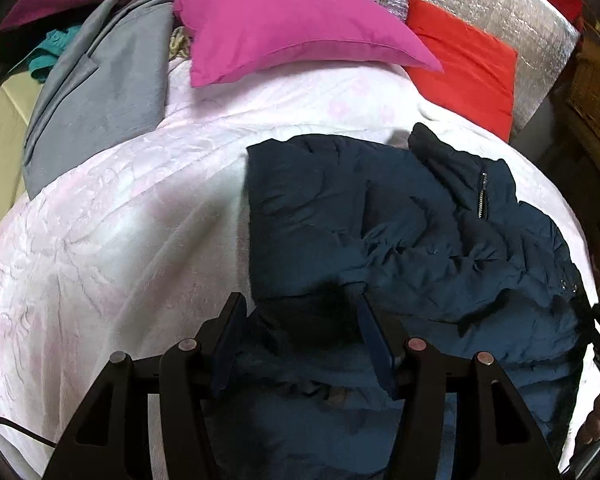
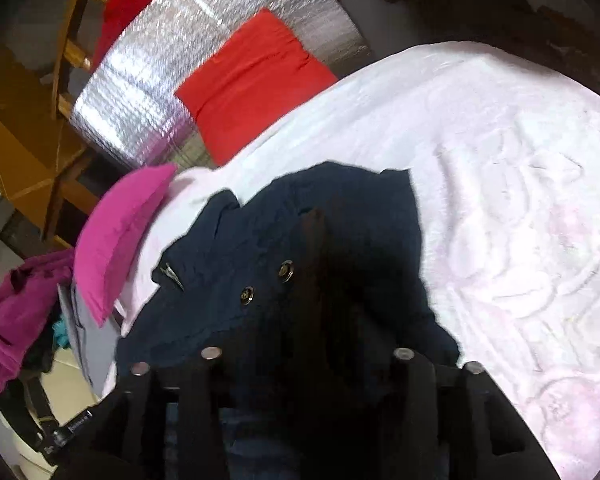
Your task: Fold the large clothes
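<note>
The left gripper (image 1: 300, 332) has its two blue-padded fingers (image 1: 374, 344) spread apart over the near edge of a dark blue padded jacket (image 1: 380, 216). Dark fabric lies in the gap between them, but the pads do not appear to press on it, so it looks released rather than grasping.

The right gripper (image 2: 308, 344) points down over the same jacket. Its fingertips are lost in blur against the dark cloth, so I cannot tell whether it grips anything.

The jacket lies bunched and partly folded on a pale pink bedspread (image 1: 120, 220), on the side nearer the right gripper, zip and snap buttons (image 2: 287, 271) facing up. Both grippers sit at its near edge, probably to take hold for another fold.

Further back, a magenta pillow (image 1: 292, 28) and a red cushion (image 1: 464, 60) rest at the head of the bed. Grey cloth (image 1: 100, 92) lies to the left.
</note>
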A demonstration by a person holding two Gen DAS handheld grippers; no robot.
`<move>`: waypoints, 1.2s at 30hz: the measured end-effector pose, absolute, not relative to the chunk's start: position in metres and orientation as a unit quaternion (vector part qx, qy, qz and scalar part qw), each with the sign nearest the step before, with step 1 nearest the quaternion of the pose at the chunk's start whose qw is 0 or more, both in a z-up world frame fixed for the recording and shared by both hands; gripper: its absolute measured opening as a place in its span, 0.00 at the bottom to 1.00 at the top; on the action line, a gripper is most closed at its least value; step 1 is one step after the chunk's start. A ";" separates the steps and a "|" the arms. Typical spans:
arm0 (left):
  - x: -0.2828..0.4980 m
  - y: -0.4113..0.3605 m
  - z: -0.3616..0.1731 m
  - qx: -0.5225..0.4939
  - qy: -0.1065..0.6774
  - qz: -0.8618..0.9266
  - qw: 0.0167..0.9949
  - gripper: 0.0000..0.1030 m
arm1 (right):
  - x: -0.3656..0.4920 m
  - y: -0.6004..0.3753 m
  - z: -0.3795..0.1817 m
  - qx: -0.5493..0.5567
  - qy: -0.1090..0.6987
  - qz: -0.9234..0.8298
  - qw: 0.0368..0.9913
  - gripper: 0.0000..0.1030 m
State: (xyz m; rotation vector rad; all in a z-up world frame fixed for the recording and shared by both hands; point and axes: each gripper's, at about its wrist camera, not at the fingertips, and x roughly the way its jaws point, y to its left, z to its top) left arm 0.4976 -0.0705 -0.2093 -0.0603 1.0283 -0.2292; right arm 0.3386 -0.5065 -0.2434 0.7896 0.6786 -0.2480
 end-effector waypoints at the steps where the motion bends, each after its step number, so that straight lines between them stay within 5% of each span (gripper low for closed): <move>1: 0.497 -0.070 -0.209 -0.029 0.491 -0.107 0.864 0.57 | 0.333 -0.510 -0.242 0.380 0.322 -0.120 0.859 0.46; 5: 0.500 -0.059 -0.216 -0.038 0.503 -0.092 0.859 0.57 | 0.315 -0.527 -0.240 0.395 0.304 -0.143 0.855 0.46; 9: 0.501 -0.051 -0.224 -0.045 0.513 -0.088 0.853 0.57 | 0.307 -0.538 -0.246 0.415 0.301 -0.153 0.845 0.60; 22: 0.511 -0.064 -0.240 -0.016 0.533 -0.090 0.841 0.57 | 0.321 -0.515 -0.227 0.368 0.271 -0.126 0.881 0.61; 28: 0.512 -0.067 -0.243 -0.007 0.534 -0.091 0.841 0.58 | 0.349 -0.510 -0.258 0.387 0.328 -0.106 0.855 0.48; 32: 0.512 -0.067 -0.243 -0.004 0.534 -0.092 0.840 0.58 | 0.355 -0.498 -0.260 0.365 0.348 -0.099 0.858 0.18; 36: 0.508 -0.062 -0.238 -0.009 0.532 -0.089 0.842 0.58 | 0.345 -0.486 -0.235 0.337 0.305 -0.106 0.884 0.12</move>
